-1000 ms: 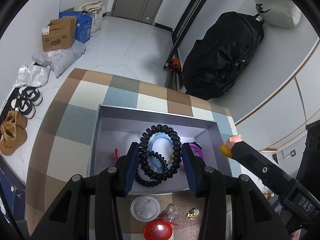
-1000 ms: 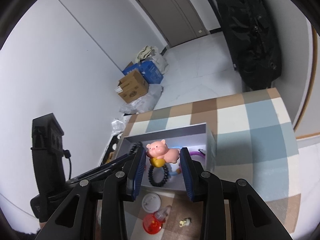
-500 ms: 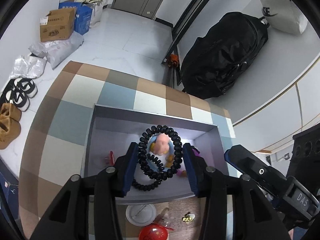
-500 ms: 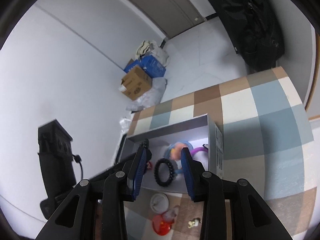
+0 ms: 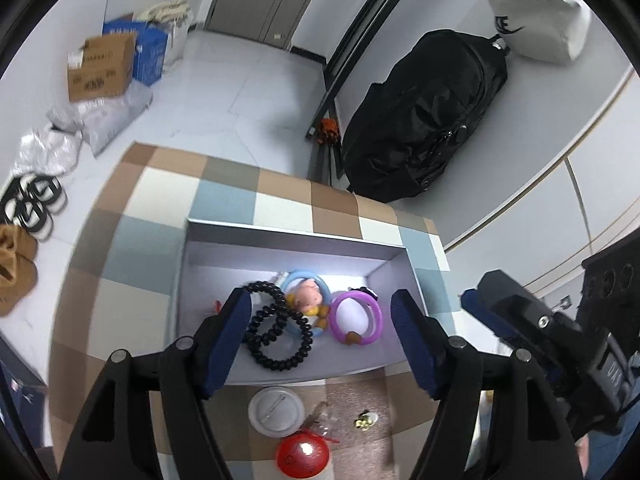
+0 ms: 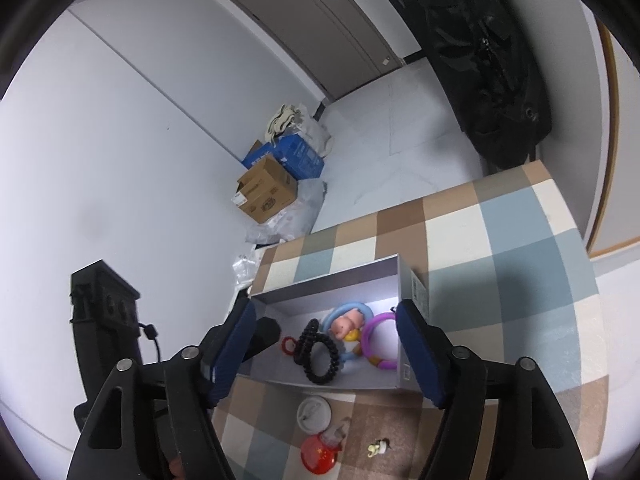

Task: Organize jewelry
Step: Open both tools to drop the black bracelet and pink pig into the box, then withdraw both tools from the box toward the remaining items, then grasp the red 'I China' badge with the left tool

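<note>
A grey open box (image 5: 288,232) stands on the checkered table (image 5: 140,280). Inside lie a coiled black bead bracelet (image 5: 274,318), a pink pig charm (image 5: 308,298) within a blue ring (image 5: 296,276), and a purple ring (image 5: 356,294). My left gripper (image 5: 322,308) hovers over the box, jaws opening, with nothing between the pads. My right gripper (image 6: 325,312) hangs over the same box (image 6: 328,280), jaws also opening and empty. Below it I see the bracelet (image 6: 310,334), pig (image 6: 350,322), purple ring (image 6: 378,318) and a small red ring (image 6: 286,344).
In front of the box lie a white round badge (image 5: 276,410), a red badge (image 5: 302,456), a clear small item (image 5: 324,416) and a tiny yellow charm (image 5: 366,420). The right gripper's body (image 5: 520,320) shows at right. A black bag (image 5: 420,120) stands on the floor beyond the table.
Both grippers have spread their jaws wide. The black bracelet left the left gripper and the pig left the right one; both now lie in the box.
</note>
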`<action>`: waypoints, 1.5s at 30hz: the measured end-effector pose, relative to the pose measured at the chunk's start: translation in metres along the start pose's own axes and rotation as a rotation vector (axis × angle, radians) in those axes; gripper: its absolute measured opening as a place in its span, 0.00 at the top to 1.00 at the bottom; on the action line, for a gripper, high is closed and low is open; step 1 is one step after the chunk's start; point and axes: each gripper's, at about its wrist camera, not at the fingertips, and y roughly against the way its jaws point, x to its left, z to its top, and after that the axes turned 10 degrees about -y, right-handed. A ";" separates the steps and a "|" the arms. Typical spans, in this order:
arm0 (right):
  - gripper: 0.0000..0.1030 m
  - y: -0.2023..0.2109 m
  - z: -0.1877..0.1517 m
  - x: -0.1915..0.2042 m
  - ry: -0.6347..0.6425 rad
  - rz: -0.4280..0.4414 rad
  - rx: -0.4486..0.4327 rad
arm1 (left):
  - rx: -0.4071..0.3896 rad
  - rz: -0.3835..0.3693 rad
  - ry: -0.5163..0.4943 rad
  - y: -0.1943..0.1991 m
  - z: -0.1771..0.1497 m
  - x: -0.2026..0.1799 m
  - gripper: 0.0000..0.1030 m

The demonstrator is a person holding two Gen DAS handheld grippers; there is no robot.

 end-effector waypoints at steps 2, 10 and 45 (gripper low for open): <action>0.22 0.003 -0.001 -0.001 0.005 -0.010 -0.013 | -0.013 0.022 -0.010 0.003 -0.001 0.000 0.34; 0.13 0.018 -0.009 0.001 0.050 -0.044 -0.046 | -0.085 0.137 -0.065 0.021 -0.017 0.001 0.34; 0.00 0.059 -0.055 -0.014 0.149 -0.180 -0.062 | 0.233 0.065 -0.198 -0.014 -0.092 -0.025 0.21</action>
